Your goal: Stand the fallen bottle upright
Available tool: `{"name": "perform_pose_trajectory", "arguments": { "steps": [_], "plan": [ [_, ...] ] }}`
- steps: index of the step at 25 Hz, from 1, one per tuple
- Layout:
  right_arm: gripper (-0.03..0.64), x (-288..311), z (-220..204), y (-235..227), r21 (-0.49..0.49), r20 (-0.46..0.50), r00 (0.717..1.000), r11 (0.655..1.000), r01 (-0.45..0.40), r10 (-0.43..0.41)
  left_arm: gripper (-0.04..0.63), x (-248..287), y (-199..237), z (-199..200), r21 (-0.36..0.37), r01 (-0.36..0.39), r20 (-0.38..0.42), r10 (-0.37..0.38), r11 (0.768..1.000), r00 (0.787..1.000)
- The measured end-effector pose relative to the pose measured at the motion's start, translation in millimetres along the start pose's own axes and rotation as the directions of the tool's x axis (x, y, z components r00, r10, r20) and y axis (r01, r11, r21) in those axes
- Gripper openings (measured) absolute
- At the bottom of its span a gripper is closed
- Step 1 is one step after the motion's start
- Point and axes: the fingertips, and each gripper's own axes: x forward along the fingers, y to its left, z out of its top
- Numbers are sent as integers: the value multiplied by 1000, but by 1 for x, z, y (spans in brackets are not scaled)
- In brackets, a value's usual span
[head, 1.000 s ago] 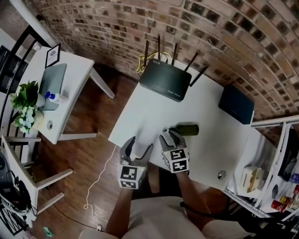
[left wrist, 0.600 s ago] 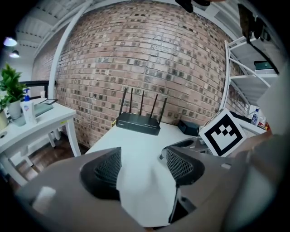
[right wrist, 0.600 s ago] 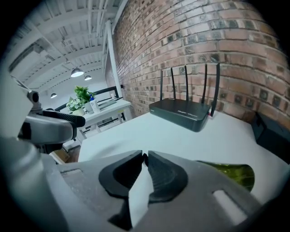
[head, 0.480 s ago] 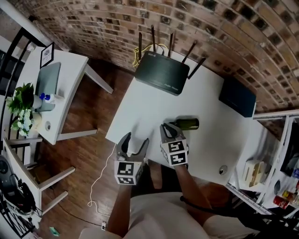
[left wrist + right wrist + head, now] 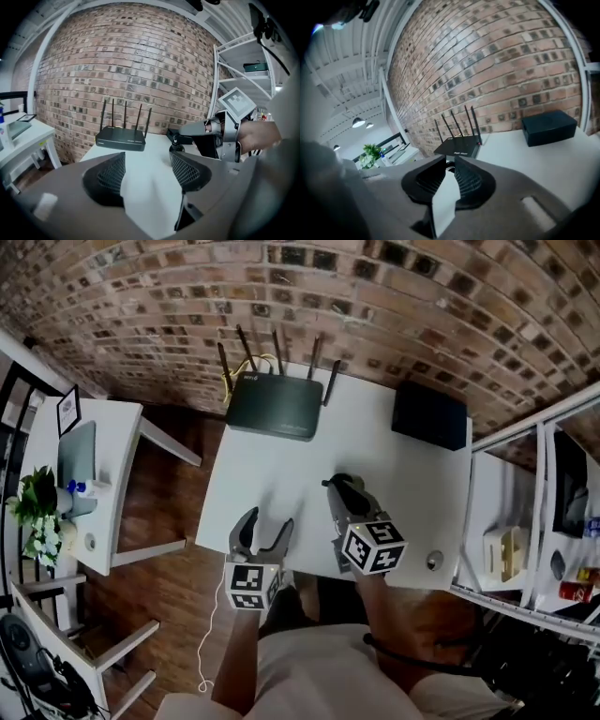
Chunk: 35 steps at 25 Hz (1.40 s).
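The dark green bottle (image 5: 176,148) no longer lies flat. Its neck points up, held between the pads of my right gripper (image 5: 342,493), which is shut on it. In the head view that gripper and its marker cube cover nearly the whole bottle. In the right gripper view only a dark bit of the bottle (image 5: 450,167) shows between the nearly closed jaws of the right gripper (image 5: 450,161). My left gripper (image 5: 267,521) hovers open and empty over the near left part of the white table (image 5: 281,474). The bottle's lower body is hidden behind the left gripper's finger (image 5: 187,171).
A black router (image 5: 272,407) with several antennas sits at the table's far edge by the brick wall. A black box (image 5: 429,415) lies at the far right corner, a small round object (image 5: 433,561) near the right front. A white shelf unit (image 5: 525,540) stands right, a side table (image 5: 103,484) left.
My right gripper closed on the bottle's neck and rose, swinging the bottle up from lying on its side. The left gripper shifted slightly and stayed open.
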Motion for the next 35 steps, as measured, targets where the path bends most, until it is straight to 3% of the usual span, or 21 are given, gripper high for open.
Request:
{"name": "perform_pose_trajectory", "arguments": {
  "steps": [7, 10, 12, 16, 19, 25, 30, 35],
  "plan": [
    [63, -48, 27, -78, 121, 131, 986, 989, 86, -101, 331, 29, -50, 11, 73, 119, 0, -119, 990, 993],
    [64, -58, 29, -98, 230, 171, 982, 973, 36, -77, 330, 37, -63, 13, 99, 141, -2, -141, 985, 990],
    [64, -60, 29, -100, 238, 191, 980, 971, 1, -48, 330, 42, -69, 13, 116, 152, -8, -152, 982, 988],
    [77, -58, 31, -94, 191, 218, 975, 982, -10, -32, 330, 46, -78, 16, 110, 172, -26, -170, 979, 985],
    [227, -64, 40, -93, 171, 251, 967, 985, -8, -36, 330, 44, -79, 21, 110, 170, -14, -170, 979, 985],
    [249, -122, 56, -71, 33, 323, 938, 992, 121, -125, 330, 5, -94, 53, 132, 215, 87, -227, 968, 970],
    [356, -186, 63, -38, -157, 408, 880, 931, 330, -243, 330, -37, -122, 92, 188, 244, 201, -280, 951, 939],
    [411, -231, 51, -16, -222, 438, 867, 906, 361, -238, 330, -81, -155, 122, 225, 200, 329, -268, 954, 906]
  ]
}}
